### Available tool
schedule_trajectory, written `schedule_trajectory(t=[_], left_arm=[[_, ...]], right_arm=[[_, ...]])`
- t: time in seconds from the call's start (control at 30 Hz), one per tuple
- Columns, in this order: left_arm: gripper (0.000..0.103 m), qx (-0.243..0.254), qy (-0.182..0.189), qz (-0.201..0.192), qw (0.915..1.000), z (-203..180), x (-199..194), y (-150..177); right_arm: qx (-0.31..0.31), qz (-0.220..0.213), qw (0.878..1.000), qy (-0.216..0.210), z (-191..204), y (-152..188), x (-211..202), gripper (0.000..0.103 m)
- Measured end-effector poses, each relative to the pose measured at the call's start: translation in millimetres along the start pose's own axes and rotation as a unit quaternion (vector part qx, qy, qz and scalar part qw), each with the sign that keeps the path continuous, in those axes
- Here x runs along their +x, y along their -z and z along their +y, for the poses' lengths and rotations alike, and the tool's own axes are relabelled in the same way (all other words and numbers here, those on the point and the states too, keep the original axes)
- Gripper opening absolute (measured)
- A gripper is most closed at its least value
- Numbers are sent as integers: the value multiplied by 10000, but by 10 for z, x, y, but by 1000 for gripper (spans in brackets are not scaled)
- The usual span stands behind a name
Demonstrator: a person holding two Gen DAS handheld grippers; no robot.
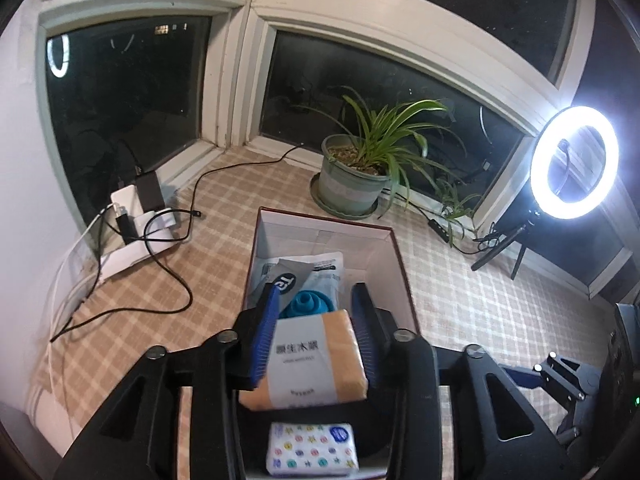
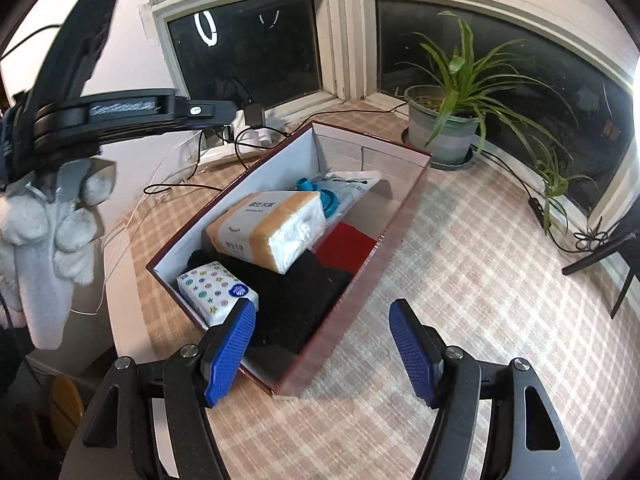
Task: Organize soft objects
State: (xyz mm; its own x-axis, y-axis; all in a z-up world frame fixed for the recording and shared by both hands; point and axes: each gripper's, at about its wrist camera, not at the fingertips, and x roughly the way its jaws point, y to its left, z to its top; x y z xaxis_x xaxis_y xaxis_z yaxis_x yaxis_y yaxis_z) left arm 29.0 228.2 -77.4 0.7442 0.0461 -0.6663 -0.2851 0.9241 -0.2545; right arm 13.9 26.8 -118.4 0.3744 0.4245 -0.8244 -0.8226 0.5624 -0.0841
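1. Left gripper (image 1: 316,320) sits above the open dark-red cardboard box with white inside (image 1: 394,240). Its blue ribbed fingers (image 1: 264,336) are spread on either side of the orange-and-white plastic tissue pack (image 1: 310,360). In the right wrist view that pack (image 2: 272,228) lies in the box with nothing gripping it, so the left fingers are released.
2. Right gripper (image 2: 322,352) hovers just beyond the box's near right wall (image 2: 360,300), over the beige plaid cloth-covered surface (image 2: 460,300). Its blue fingers (image 2: 230,352) are spread wide with nothing between them.
3. Box contents: the orange-and-white tissue pack is in the middle, resting tilted on black folded fabric (image 2: 296,300).
4. A small white tissue packet with coloured star print (image 2: 216,292) is in the near left corner of the box, touching the black fabric.
5. A red cloth piece (image 2: 348,248) lies against the right wall, beside the black fabric.
6. A teal silicone item (image 2: 320,196) and a white printed plastic pouch (image 2: 352,184) are on the far side of the big pack.
7. A grey fluffy glove (image 2: 52,236) on the person's left hand shows at the left edge of the right wrist view.
8. Far on the surface: a green potted plant (image 1: 360,176) by the window, a lit ring light (image 1: 576,160) on the right, and a white power strip with black cables (image 1: 136,220) on the left.
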Motion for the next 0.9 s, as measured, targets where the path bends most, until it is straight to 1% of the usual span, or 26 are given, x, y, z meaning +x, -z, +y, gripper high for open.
schedule_trajectory(t=[0.07,0.17,0.23,0.27,0.33,0.43,0.5,0.67,0.77,0.9], left_arm=[[53,-4,-9,-58,10000,-42,-81,43],[53,32,-84,-198,9998,-128,-208,107],[58,78,-158,-264,9995,-191,-276,156],[61,69,-183,-281,9994,-216,-304,181],[62,46,-214,-296,9993,-290,-364,244],[64,21,-262,-345,9991,-399,-469,326],[69,26,-278,-394,9988,-475,-534,371],[72,92,-449,-567,9973,-733,-711,525],[79,129,-499,-638,9966,-882,-787,576],[79,193,-672,-757,9947,-1067,-874,638]], right_arm=[[12,-44,10000,-12,-43,38,-71,66],[-10,-107,9999,26,-94,105,-175,66],[-42,-147,9999,39,-121,146,-242,67],[-72,-168,9998,59,-128,171,-283,70],[-142,-236,9996,118,-133,209,-359,73],[-222,-341,9990,185,-170,280,-487,74],[-199,-381,9989,159,-208,312,-551,75],[-46,-565,9983,149,-362,399,-732,76],[37,-655,9977,176,-460,434,-815,76],[129,-807,9964,245,-581,488,-914,76]])
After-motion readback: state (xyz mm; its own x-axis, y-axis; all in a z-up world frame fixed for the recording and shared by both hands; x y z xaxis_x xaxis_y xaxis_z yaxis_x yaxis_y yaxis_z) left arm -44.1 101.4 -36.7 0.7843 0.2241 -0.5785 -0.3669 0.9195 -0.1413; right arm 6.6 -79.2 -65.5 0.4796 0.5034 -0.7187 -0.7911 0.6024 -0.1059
